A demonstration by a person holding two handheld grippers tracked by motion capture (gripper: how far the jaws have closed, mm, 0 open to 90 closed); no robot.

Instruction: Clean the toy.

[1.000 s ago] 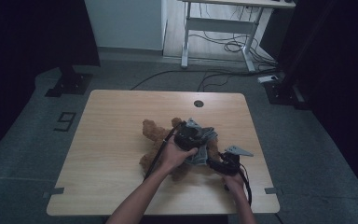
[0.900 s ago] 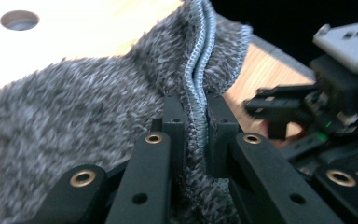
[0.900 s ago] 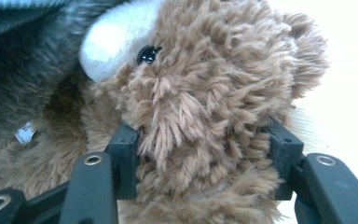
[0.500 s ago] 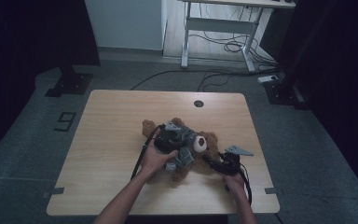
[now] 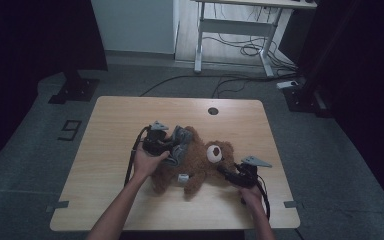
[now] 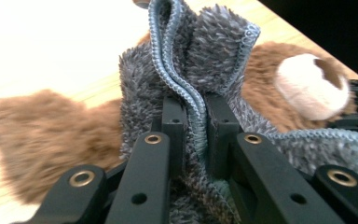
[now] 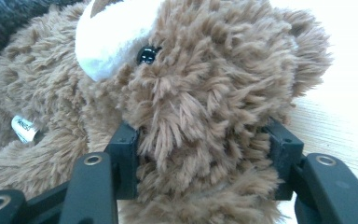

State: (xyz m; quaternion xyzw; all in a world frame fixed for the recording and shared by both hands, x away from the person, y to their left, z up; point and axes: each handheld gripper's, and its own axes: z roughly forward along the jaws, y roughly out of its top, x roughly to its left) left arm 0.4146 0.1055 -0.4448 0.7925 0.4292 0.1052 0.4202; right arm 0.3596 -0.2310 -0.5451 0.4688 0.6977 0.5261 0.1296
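left gripper [image 6: 196,116] pinches the grey cloth's [image 6: 191,56] edge over the teddy bear's [image 5: 200,162] body; right gripper [image 7: 200,154] clamps the head, bear lying across the bench [image 5: 105,125].

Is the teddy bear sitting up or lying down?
Lying down. The teddy bear is stretched flat on the table, legs toward the near edge, with the grey fuzzy cloth draped over its body.

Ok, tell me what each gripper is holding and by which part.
The left gripper pinches the grey cloth at its folded, stitched edge. The right gripper clamps the teddy bear by the head.
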